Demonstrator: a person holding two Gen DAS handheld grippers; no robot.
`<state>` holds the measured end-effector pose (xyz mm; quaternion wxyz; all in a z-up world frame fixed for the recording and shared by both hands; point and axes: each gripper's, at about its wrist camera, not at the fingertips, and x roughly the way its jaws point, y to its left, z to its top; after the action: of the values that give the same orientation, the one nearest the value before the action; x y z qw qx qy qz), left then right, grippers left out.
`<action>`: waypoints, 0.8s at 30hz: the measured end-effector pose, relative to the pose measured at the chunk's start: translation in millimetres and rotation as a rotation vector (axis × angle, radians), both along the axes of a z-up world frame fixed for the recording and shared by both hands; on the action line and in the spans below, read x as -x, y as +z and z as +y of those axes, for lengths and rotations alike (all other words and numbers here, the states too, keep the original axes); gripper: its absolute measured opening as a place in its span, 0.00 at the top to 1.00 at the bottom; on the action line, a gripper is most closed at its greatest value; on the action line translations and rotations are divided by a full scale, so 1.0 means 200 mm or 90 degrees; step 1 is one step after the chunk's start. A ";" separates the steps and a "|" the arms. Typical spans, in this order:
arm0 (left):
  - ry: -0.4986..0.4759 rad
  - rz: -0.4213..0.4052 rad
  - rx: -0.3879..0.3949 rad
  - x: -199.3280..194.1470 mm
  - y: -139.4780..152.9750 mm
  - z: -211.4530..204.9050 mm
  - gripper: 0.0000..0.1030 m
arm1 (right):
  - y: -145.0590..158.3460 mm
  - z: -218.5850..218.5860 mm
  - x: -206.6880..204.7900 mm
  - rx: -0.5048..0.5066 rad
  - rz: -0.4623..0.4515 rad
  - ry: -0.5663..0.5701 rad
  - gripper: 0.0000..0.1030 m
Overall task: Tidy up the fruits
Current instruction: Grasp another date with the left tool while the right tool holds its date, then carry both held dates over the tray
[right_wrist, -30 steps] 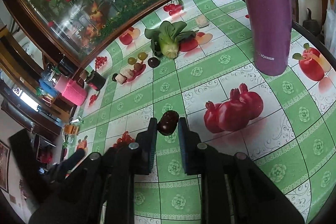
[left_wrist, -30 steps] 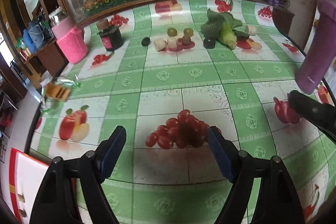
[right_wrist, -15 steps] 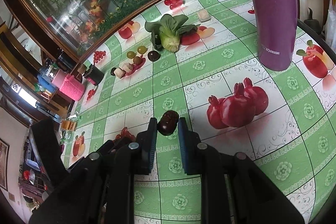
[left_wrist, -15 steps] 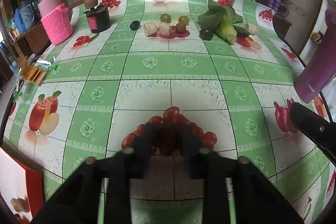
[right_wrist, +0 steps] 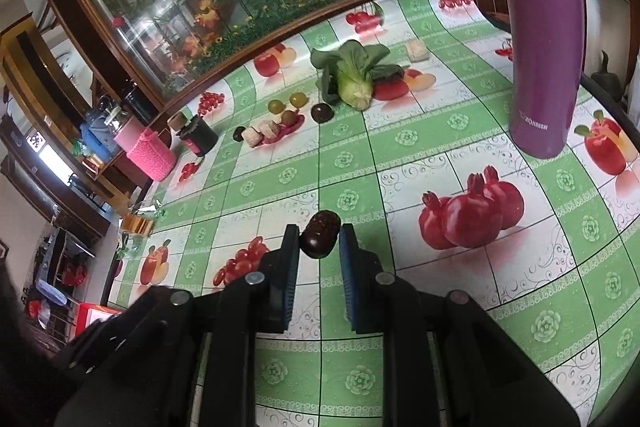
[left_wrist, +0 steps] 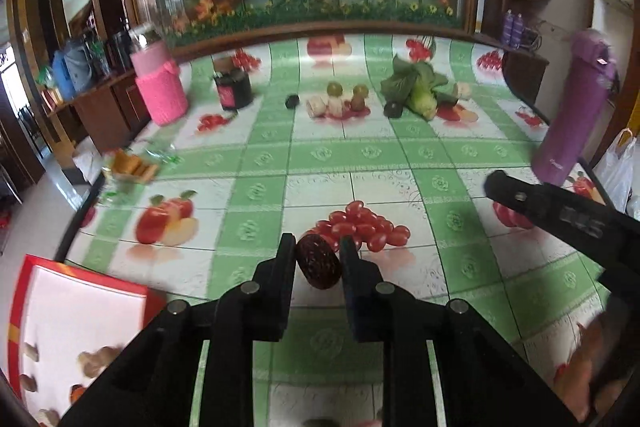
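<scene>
A dark red date in each of my grippers, both held up over the fruit-print tablecloth (left_wrist: 360, 151).

My left gripper (left_wrist: 318, 255) is pinched narrow on a wrinkled dark red date (left_wrist: 319, 261), which hangs in front of the printed cherry cluster on the cloth; its long axis runs roughly along my fingers, tilted a little to the right. My right gripper (right_wrist: 319, 241) is clamped on a second, glossier date (right_wrist: 320, 233), well short of the bok choy (right_wrist: 350, 75), with its long axis slanting up and to the right. I judge both light, small and slightly soft, with smooth skin that could slip. Gripping across the middle of the short width, as now, looks safest, with gentle pressure.
</scene>
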<state>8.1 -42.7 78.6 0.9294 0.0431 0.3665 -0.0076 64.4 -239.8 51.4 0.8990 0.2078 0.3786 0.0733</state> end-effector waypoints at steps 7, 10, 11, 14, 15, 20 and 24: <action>-0.002 -0.081 -0.035 0.33 0.15 0.12 0.80 | 0.04 0.09 0.13 0.017 -0.054 0.021 0.79; 0.007 -0.103 -0.049 0.43 0.18 0.19 0.80 | 0.05 0.17 0.24 0.020 -0.077 0.045 0.79; 0.010 -0.108 -0.052 0.46 0.18 0.21 0.80 | 0.05 0.21 0.29 0.021 -0.082 0.063 0.79; 0.022 -0.112 -0.054 0.53 0.18 0.29 0.80 | 0.06 0.31 0.37 0.026 -0.087 0.100 0.79; 0.027 -0.112 -0.052 0.55 0.18 0.32 0.80 | 0.07 0.35 0.40 0.027 -0.091 0.111 0.79; 0.064 -0.115 -0.047 0.62 0.15 0.47 0.80 | 0.13 0.54 0.50 0.048 -0.112 0.168 0.79; 0.096 -0.112 -0.035 0.65 0.13 0.60 0.80 | 0.17 0.69 0.57 0.065 -0.125 0.207 0.79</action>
<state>-121.2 78.0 105.0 0.9543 0.0414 0.2859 0.0763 -49.8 -102.2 85.6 0.9173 0.0901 0.3205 0.2183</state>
